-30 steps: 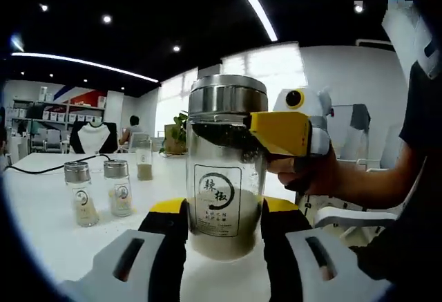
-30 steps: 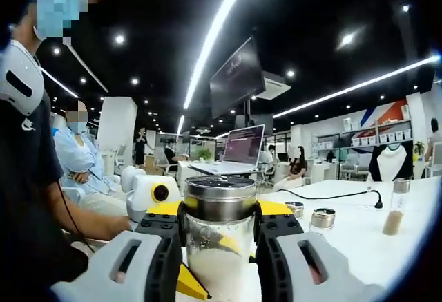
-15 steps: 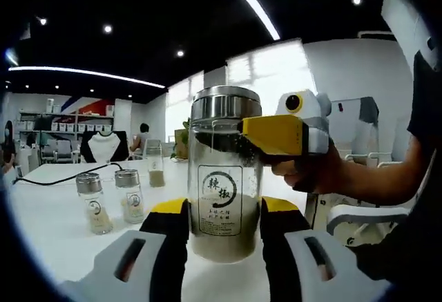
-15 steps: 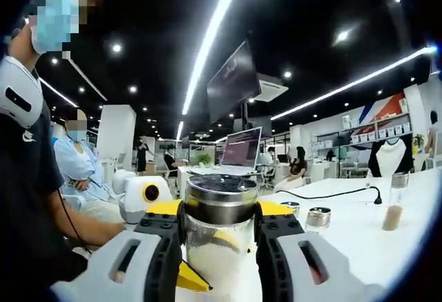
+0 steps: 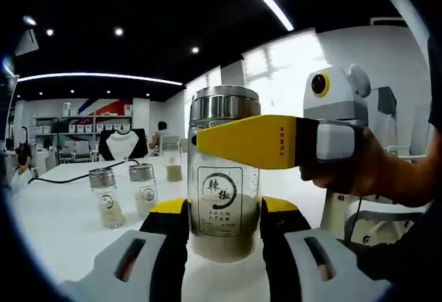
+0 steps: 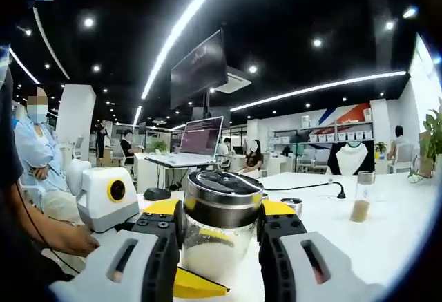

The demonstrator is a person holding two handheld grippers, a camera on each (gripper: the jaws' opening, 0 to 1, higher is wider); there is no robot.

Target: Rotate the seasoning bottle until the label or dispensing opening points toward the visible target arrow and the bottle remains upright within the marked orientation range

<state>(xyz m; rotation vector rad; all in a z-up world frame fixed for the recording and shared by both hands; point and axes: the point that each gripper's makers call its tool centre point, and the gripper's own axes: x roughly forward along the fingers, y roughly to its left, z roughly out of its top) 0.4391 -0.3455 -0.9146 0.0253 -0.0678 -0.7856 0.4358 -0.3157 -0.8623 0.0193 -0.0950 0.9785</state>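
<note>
A glass seasoning bottle (image 5: 224,181) with a steel cap is standing upright on a white table (image 5: 62,233), close in front of the left gripper view. The left gripper (image 5: 224,213) is holding the bottle's lower body, its two yellow-tipped black fingers (image 5: 167,219) pressing against either side. The printed label (image 5: 223,200) is facing this camera squarely.

The right gripper (image 5: 276,142) is reaching in from the right of the left gripper view, a hand (image 5: 366,174) behind it, its long yellow finger lying across the bottle just under the cap. In the right gripper view, that gripper's own fingers (image 6: 163,220) are clamping the steel cap (image 6: 221,198) from both sides.

Compared with half a second ago, the right gripper is appearing larger and swung further across the bottle's front, and the cap in the right gripper view is looking tilted where it looked level. This suggests a twisting motion is under way at the cap, while the label's facing has barely shifted.

No target arrow is visible, so whether the label is aligned cannot be told. Two small shakers (image 5: 124,193) are standing well apart to the left.
</note>
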